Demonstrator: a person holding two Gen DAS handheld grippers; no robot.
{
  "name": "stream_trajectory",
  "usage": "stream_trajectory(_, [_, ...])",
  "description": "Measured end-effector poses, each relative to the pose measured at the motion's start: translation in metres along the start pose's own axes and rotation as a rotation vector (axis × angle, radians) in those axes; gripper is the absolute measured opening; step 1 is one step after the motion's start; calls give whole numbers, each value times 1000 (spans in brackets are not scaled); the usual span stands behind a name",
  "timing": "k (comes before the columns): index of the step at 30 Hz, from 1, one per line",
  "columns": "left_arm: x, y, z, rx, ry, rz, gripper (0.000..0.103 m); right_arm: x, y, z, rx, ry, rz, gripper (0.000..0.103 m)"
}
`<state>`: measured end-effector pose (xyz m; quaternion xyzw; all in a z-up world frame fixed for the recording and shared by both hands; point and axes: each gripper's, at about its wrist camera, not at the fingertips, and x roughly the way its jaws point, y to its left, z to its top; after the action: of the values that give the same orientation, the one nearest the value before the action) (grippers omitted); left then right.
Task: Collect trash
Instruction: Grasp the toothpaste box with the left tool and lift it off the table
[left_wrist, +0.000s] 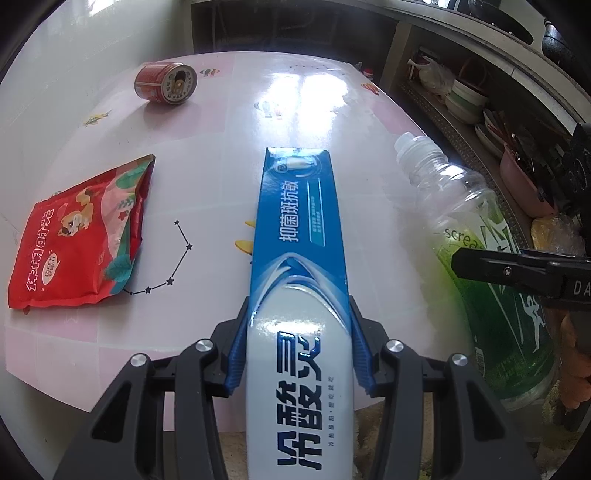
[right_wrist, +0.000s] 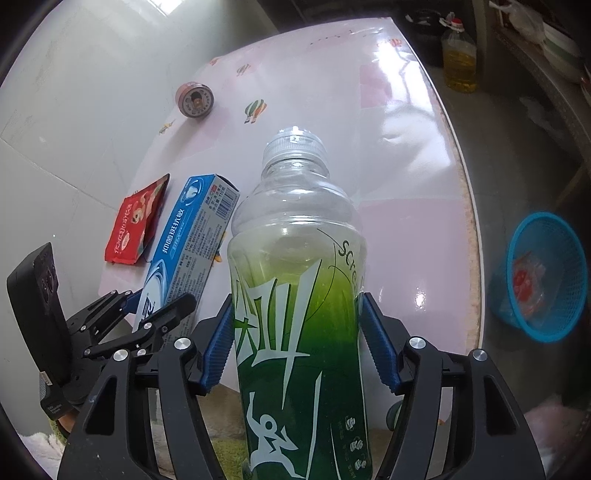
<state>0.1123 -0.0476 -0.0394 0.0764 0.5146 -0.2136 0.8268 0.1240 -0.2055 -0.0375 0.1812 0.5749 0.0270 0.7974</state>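
Left gripper (left_wrist: 299, 332) clamps toothpaste box (left_wrist: 299, 229), right gripper (right_wrist: 299, 343) clamps bottle (right_wrist: 295, 280); red pouch (left_wrist: 81, 236) and can (left_wrist: 166, 83) lie on table (left_wrist: 332, 103), blue basket (right_wrist: 546, 277) on floor

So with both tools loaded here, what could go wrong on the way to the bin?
1. The left tool grips the toothpaste box near one end; the long free end might swing or crush.
2. The right tool pinches a smooth plastic bottle, which could slip.
3. The blue basket sits on the floor past the table edge, so a drop may miss it.
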Motion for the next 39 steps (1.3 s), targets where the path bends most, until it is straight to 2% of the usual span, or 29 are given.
stream_trajectory(39, [-8,-2,-2,-26,-50,21,45,-14,-17,-2,20,-48,4,61])
